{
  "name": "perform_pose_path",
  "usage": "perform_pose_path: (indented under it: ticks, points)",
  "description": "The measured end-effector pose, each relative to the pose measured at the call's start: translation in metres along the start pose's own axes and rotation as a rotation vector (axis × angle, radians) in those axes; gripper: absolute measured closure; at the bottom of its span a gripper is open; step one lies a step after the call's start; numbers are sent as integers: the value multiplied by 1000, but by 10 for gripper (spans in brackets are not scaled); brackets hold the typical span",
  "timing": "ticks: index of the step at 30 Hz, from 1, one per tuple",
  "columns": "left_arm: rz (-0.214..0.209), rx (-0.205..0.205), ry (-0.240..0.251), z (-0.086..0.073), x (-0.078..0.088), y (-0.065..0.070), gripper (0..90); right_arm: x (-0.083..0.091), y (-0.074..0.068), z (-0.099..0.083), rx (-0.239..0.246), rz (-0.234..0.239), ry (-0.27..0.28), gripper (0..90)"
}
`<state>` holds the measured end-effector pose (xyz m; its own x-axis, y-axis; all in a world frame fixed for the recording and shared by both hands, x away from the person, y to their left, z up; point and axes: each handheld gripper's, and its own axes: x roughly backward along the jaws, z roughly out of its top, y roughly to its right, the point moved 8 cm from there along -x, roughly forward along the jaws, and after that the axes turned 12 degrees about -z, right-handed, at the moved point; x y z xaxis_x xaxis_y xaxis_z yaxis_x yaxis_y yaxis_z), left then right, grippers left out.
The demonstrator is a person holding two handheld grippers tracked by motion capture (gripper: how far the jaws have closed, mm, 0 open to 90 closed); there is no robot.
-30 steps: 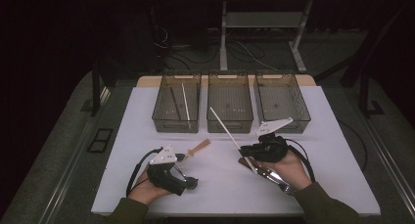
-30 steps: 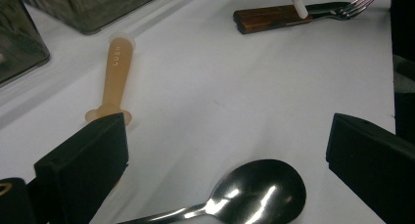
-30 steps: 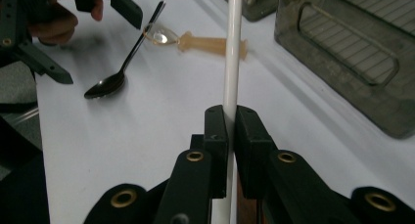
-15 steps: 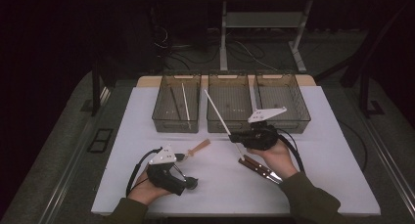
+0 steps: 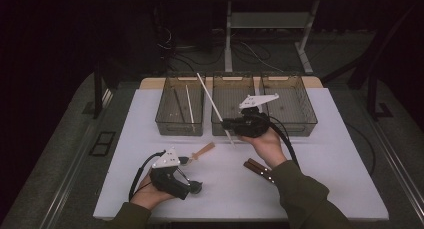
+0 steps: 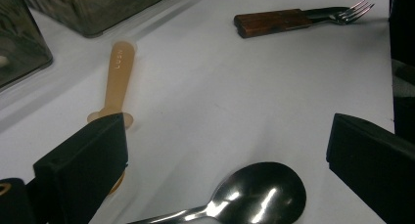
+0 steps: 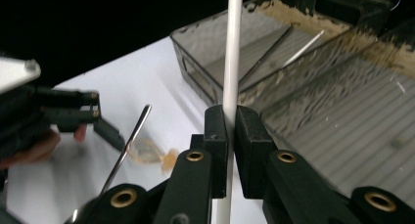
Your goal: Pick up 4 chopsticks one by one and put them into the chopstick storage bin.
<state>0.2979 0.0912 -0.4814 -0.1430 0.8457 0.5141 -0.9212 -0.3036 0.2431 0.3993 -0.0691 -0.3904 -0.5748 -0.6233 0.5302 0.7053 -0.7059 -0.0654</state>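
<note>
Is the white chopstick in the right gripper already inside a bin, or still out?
Out. The right gripper is shut on the white chopstick, holding it slanted in the air above the left bin and middle bin.

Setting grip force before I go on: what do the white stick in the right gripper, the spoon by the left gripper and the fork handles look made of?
White stick: smooth, matte, uniformly white, probably plastic. Spoon: polished metal, with mirror-like highlights on the bowl. Fork handles: dark reddish-brown with streaky grain, likely wood; the tines look like bright metal.
</note>
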Motion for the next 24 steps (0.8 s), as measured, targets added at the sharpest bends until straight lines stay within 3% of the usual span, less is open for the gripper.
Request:
perform_pose_path:
  ticks: [11,24]
  points:
    - [3,-1,1,0,0,0,4,-23,0,38,-14,-43,60,842]
    - [6,0,11,1,0,0,4,-67,-5,77,-41,-72,105,842]
